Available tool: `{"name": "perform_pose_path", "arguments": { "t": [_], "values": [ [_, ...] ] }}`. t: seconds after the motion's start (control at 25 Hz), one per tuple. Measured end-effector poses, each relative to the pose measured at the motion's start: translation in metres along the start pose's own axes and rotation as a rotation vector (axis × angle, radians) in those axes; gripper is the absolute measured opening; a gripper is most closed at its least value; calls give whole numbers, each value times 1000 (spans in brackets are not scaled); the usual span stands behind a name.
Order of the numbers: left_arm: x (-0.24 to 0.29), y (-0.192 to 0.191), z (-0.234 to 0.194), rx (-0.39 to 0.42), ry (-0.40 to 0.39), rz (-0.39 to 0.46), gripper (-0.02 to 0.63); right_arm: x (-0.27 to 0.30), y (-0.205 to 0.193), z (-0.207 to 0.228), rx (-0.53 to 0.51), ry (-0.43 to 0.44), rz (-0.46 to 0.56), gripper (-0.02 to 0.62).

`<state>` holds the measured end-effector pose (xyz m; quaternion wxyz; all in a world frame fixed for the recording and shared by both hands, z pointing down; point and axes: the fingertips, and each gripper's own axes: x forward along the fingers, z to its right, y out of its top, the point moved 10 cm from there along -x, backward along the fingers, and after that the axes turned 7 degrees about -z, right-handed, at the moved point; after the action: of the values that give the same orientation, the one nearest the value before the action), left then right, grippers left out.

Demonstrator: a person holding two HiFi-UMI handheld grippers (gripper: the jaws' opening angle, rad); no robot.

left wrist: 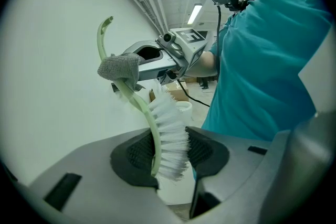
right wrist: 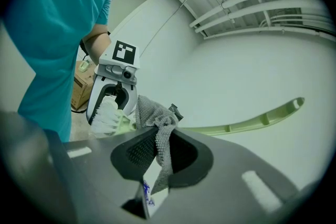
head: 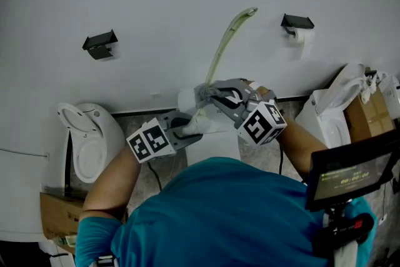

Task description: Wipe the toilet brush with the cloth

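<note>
The toilet brush has a pale green curved handle (head: pixel 226 40) and white bristles (left wrist: pixel 169 128). My left gripper (left wrist: pixel 168 157) is shut on the brush head, with the bristles and the green spine between its pads. In the head view the left gripper (head: pixel 189 125) holds the brush so that the handle rises toward the wall. My right gripper (right wrist: pixel 157 152) is shut on a grey knobbly cloth (right wrist: pixel 157 131). In the left gripper view the cloth (left wrist: pixel 119 66) is wrapped on the handle just above the bristles. The right gripper (head: pixel 211 95) sits just above the left one.
A white toilet (head: pixel 87 141) with its lid up stands at the left and another toilet (head: pixel 334 106) at the right. The white wall holds a black bracket (head: pixel 100 44) and a paper roll holder (head: pixel 297 27). A cardboard box (head: pixel 62 216) and a screen (head: pixel 350 173) are close by.
</note>
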<state>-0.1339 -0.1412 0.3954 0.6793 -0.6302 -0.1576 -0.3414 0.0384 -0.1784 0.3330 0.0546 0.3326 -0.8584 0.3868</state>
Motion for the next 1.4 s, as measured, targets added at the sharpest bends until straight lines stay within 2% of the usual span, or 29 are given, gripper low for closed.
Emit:
{"name": "perform_pose_path", "arguments": {
  "t": [0.84,1.4],
  "values": [
    [-1,4,7,66,-31,13,156,-17,3,19,-5,-83,0,46],
    [1,7,13,122,-40,3,161,-33,1,41,-5,-176,-11,46]
  ]
}}
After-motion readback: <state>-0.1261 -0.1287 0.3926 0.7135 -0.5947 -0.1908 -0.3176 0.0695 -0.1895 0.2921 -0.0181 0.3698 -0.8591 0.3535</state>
